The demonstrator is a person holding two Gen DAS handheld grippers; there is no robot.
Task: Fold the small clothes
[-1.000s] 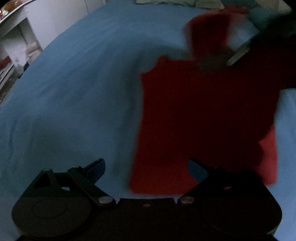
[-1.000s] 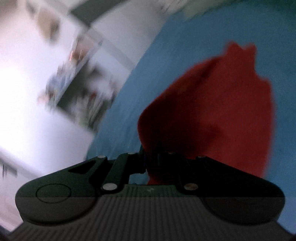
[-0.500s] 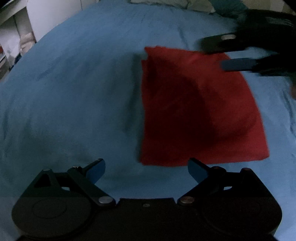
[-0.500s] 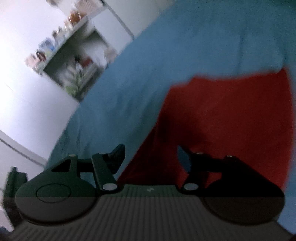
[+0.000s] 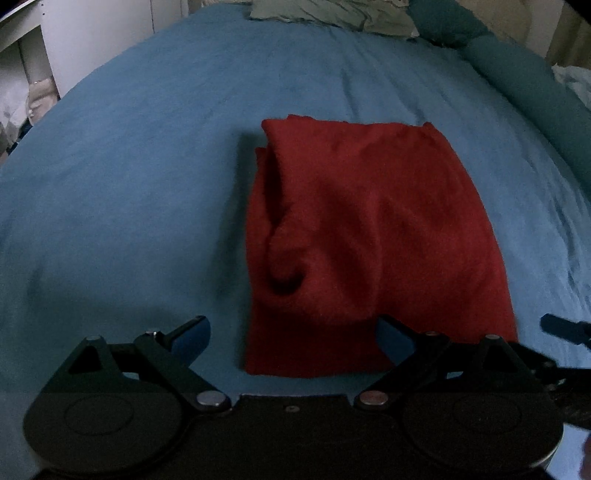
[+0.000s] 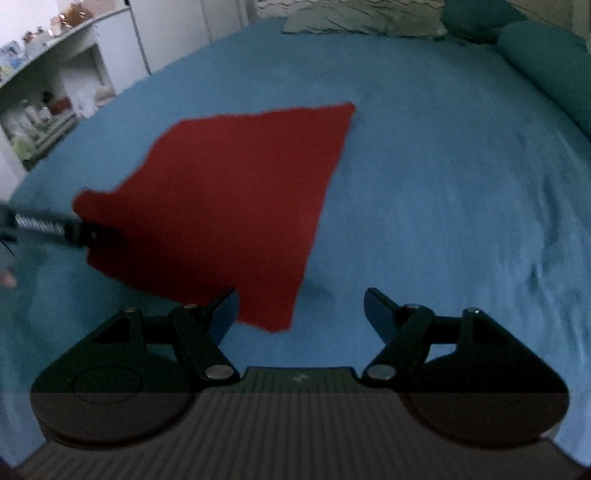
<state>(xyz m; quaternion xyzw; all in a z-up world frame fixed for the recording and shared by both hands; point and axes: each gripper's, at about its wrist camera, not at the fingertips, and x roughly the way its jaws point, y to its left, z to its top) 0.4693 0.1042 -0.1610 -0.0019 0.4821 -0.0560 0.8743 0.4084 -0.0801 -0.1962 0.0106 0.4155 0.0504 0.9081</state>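
Note:
A small red garment [image 5: 369, 236] lies folded into a rough rectangle on the blue bedsheet [image 5: 129, 184]. Its left side shows layered edges and a loose bulge. It also shows in the right wrist view [image 6: 236, 199]. My left gripper [image 5: 291, 332] is open and empty, hovering just in front of the garment's near edge. My right gripper [image 6: 299, 306] is open and empty, near the garment's near right corner. The right gripper's fingertip [image 5: 561, 328] shows at the right edge of the left wrist view. Part of the left gripper [image 6: 48, 225] shows at the left of the right wrist view.
Pale green pillows [image 5: 332, 14] and a teal bolster [image 5: 524, 74] lie at the far end and right side of the bed. White shelves with small items [image 6: 48, 96] stand to the left of the bed.
The right gripper let go of the red garment, which dropped flat into a folded rectangle. The right gripper then pulled back to the near right. The left gripper stayed open.

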